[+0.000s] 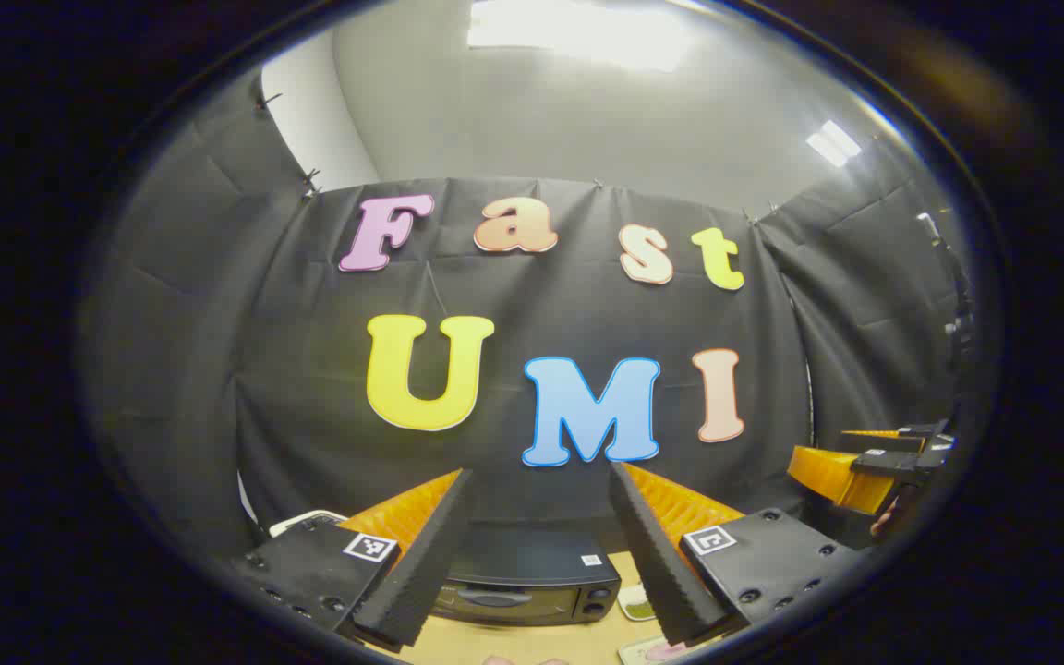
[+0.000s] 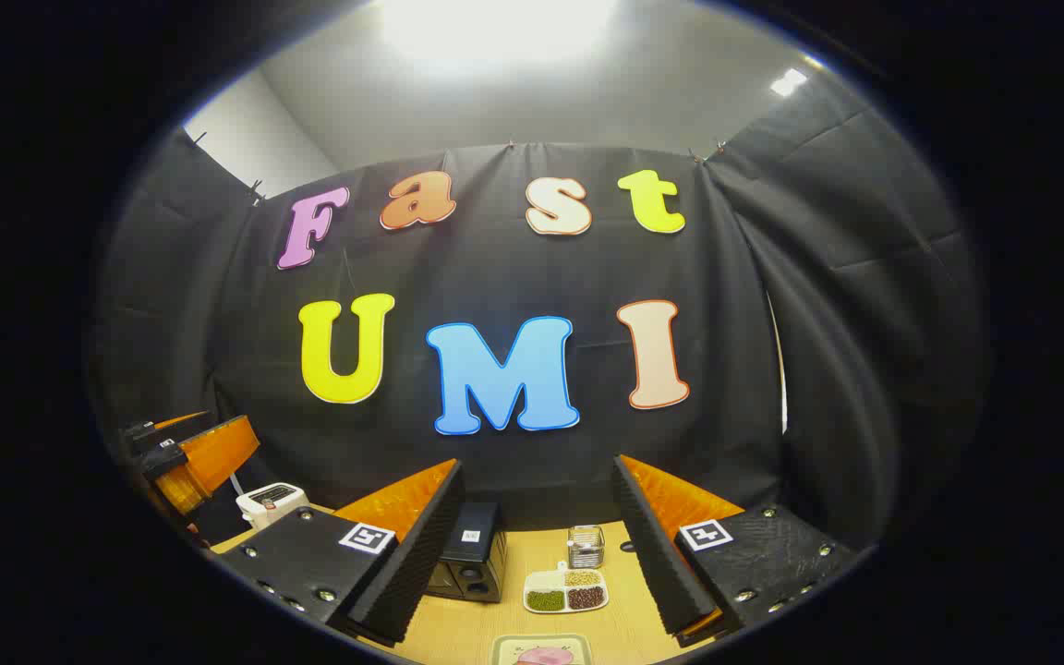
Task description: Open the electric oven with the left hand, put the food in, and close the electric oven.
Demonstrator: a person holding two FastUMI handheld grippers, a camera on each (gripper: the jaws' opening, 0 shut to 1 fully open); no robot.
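Left gripper view shows the electric oven, a low black box with its dark glass door closed, on the wooden table between the spread fingers of the left gripper. Right gripper view has the right gripper spread too, around a divided tray of beans and a plate of pink food.

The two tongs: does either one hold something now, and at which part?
Nothing is held. The left tongs stand open, with the closed oven far off between the fingers. The right tongs are open too, above the table.
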